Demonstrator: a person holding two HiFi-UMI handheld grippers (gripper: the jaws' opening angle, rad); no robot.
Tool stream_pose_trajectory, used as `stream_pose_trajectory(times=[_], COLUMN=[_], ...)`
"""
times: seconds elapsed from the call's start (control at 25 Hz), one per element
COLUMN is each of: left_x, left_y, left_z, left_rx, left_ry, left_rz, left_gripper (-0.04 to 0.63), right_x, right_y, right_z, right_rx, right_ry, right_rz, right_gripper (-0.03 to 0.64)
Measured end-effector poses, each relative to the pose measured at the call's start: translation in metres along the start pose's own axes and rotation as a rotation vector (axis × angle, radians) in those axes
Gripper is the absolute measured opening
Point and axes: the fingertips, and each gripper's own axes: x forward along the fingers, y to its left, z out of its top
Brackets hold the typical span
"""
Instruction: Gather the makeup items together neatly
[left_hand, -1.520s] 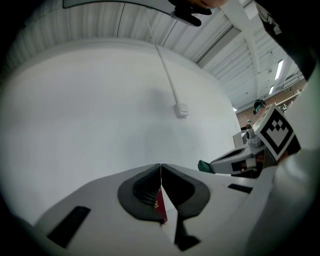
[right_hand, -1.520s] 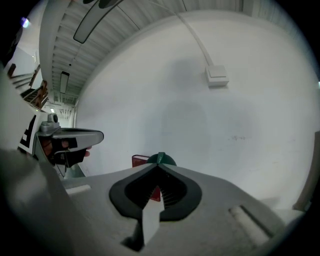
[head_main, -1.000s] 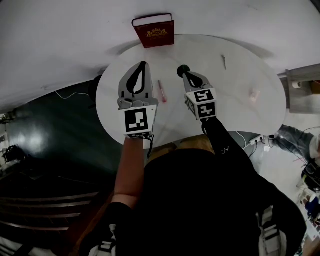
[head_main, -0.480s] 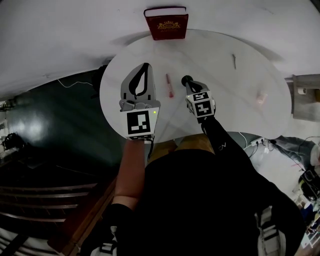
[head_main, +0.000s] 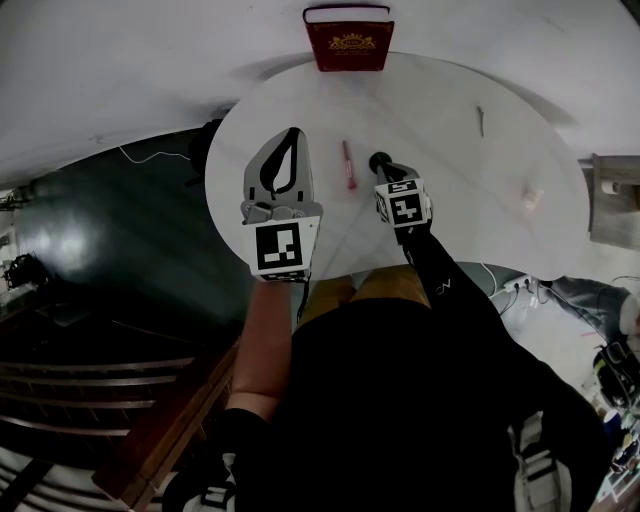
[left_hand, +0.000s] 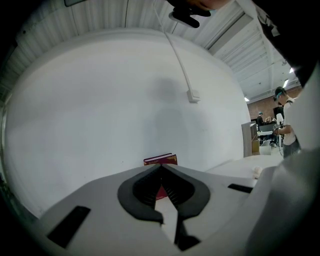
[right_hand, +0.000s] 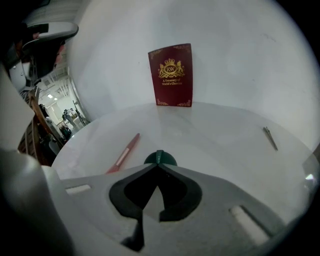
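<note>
At mid-frame the right gripper (head_main: 384, 168), fingers pinching a green round item (right_hand: 160, 159), has sunk beside the pink stick (head_main: 347, 165) for pairing; the left gripper (head_main: 291, 131) has its fingers closed, empty.

Round white table (head_main: 470, 215), sparsely laid
Red pencil (head_main: 347, 165), grey stick (head_main: 480, 120), pink item (head_main: 532, 198) (all well apart); maroon book (head_main: 349, 45) upright behind.

The head view looks steeply down over the round table (head_main: 470, 200). Both gripper views sit low, facing the red book (head_main: 349, 47) at twelve o'clock; all three share it.
</note>
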Motion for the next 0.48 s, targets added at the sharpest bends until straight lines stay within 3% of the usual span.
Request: stream_pose_trajectory(times=[0.16, 0.28, 0.48], left_x=[0.000, 0.000, 0.001], left_y=[-0.002, -0.001, -0.004], left_z=[0.005, 0.002, 0.008], left_rx=[-0.040, -0.043, -0.041], left_ry=[-0.052, -0.043, -0.040], left_rz=[-0.012, -0.011, -0.026], left_gripper=[0.009, 0.009, 0.009], right_x=[0.002, -0.006, -0.046], right_y=[0.003, 0.002, -0.008], right_z=[-0.001, 0.008, 0.056], right_rx=[0.044, 0.067, 0.028], right_ry=[-0.012, -0.056, -0.243], right_rz=[0.044, 0.065, 0.037], right_gripper=[0.020, 0.049, 0.051])
